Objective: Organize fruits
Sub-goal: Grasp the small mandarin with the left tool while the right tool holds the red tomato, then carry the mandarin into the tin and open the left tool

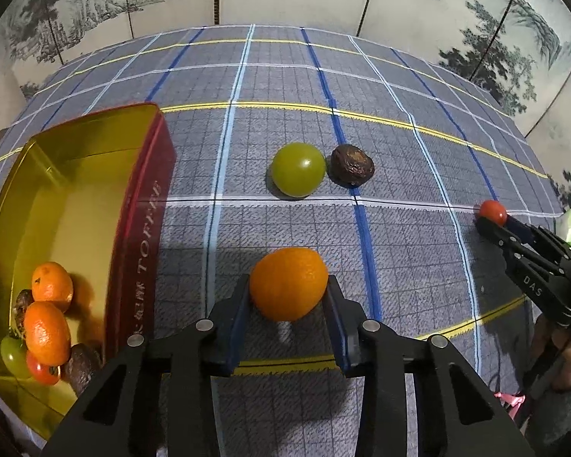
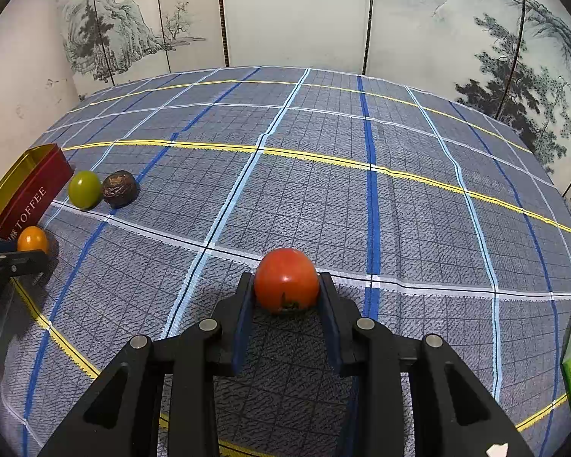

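Fingers of the left gripper (image 1: 288, 297) pinch an orange (image 1: 288, 283) just off the tabletop (image 1: 418, 175), beside the long red wall of the tin (image 1: 141, 251). Fingers of the right gripper (image 2: 286, 293) are clamped on a red tomato (image 2: 286, 280), well away from the tin on its far side from the left hand; whether that tomato has left the cloth I cannot tell.

Inside the tin, bunched at its near end, lie two small oranges (image 1: 49, 304), a green fruit (image 1: 13, 356), a small red tomato (image 1: 42, 369) and two dark wrinkled fruits (image 1: 82, 367). So a good part of the sorting looks done.

Left on the tabletop, beyond the tin's red wall, a green round fruit (image 1: 299, 174) and a dark wrinkled fruit (image 1: 352, 169) sit touching each other. By my reckoning four fruits are outstanding: the two now held, which need carrying over the rim and letting go, and this untouched pair.
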A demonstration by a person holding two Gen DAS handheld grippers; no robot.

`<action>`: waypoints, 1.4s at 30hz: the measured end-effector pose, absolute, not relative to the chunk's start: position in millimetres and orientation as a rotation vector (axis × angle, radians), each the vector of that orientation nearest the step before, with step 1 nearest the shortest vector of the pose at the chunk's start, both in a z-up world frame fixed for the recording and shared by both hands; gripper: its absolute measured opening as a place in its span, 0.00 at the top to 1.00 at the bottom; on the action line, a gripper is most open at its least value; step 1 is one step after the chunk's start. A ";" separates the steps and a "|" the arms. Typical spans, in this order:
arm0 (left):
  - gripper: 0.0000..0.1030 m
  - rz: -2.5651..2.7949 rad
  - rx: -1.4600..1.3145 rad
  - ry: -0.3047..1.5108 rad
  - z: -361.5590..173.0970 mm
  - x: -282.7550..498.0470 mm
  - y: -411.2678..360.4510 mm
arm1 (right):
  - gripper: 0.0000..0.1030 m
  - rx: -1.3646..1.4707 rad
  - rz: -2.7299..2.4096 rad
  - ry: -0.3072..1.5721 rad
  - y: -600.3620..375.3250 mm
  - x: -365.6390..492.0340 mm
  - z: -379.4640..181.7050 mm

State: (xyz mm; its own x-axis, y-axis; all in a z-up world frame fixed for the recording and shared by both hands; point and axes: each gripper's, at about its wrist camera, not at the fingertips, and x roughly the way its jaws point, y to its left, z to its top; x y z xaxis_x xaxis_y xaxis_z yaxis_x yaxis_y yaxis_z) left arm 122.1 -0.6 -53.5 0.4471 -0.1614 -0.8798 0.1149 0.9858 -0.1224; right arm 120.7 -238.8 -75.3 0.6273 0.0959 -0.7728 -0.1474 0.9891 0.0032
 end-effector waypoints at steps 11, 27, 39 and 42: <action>0.63 -0.167 -0.069 1.048 -27.1 111.8 14.8 | 0.70 -0.064 0.138 0.881 -238.0 120.9 -75.7; 0.63 0.002 -0.119 0.973 0.1 111.4 97.9 | 0.70 -0.064 0.138 0.881 -237.6 120.8 -76.0; 0.63 0.168 -0.131 1.009 -24.2 127.1 168.1 | 0.70 -0.066 0.137 0.881 -237.0 120.5 -76.2; 0.63 0.186 -0.126 1.032 -34.0 130.3 174.4 | 0.70 -0.066 0.137 0.881 -236.8 120.5 -76.2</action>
State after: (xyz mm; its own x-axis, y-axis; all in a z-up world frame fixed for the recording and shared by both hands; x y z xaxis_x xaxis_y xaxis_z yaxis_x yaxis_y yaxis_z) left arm 130.3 174.4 -34.0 0.4996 0.0947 -0.8611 -0.2126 0.9770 -0.0159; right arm 120.5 -236.8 -76.2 0.6286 0.0922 -0.7723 -0.1464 0.9892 -0.0010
